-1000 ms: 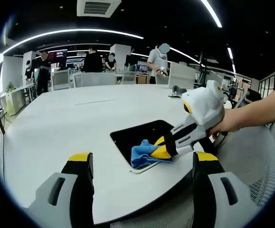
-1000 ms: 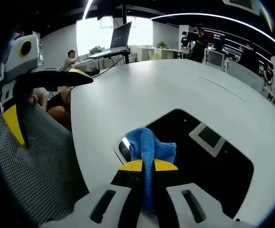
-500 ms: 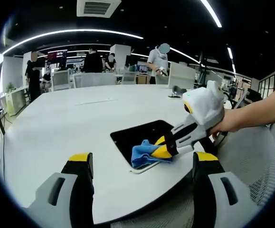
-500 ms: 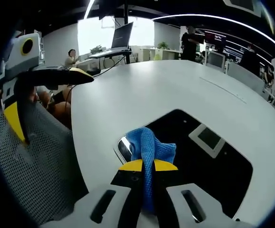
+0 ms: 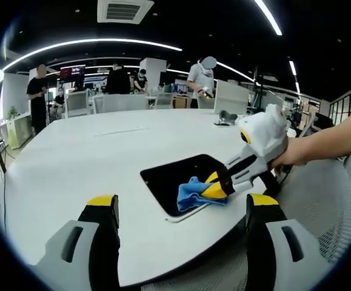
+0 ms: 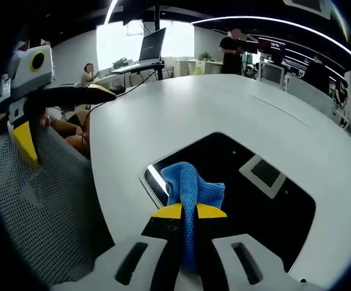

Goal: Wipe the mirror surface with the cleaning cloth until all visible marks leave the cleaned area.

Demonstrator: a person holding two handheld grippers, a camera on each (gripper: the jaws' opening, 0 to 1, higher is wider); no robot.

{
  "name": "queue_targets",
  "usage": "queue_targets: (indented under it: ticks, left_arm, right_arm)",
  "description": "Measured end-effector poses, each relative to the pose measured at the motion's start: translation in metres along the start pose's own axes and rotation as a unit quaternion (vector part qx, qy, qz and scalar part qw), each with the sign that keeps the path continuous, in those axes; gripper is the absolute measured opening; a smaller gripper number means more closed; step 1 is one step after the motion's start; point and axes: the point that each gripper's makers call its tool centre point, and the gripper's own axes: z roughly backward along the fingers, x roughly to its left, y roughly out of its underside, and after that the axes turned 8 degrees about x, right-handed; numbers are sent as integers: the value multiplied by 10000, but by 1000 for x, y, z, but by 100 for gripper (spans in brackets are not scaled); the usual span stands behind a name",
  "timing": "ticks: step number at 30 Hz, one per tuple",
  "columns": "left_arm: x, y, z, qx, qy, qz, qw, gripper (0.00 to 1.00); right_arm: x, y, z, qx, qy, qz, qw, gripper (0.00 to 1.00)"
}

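Jaws first: our left gripper [image 5: 178,212] stands wide apart with nothing between its yellow tips, held back over the near edge of the white table [image 5: 72,157], well apart from the work. We judge it is parked there so that it keeps the whole mirror in sight without blocking the wipe.

Moving rightward, the mirror [image 5: 181,176] lies flat on the table as a dark rectangle, reflecting the black ceiling. On its near corner sits the blue cleaning cloth [image 5: 193,193], pinched by our right gripper [image 5: 214,188], which reaches in from the right with a hand [image 5: 284,159] behind it.

In the right gripper view, the right gripper's [image 6: 189,211] jaws are closed narrow on the cleaning cloth [image 6: 190,185], a bunch of it bulging out ahead of the tips so that fabric, not plastic, meets the glass. The cloth rests on the mirror [image 6: 248,200] near its bright-edged corner.

We cannot make out any marks on the glass, so how much wiping remains is unclear.
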Motion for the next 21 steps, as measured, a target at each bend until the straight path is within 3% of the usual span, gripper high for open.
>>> queue_targets:
  ticks: [21]
  left_arm:
    - [1, -3, 2, -118, -17, 13, 9999, 85]
  right_arm:
    - [-13, 17, 14, 182, 217, 48, 9996, 0]
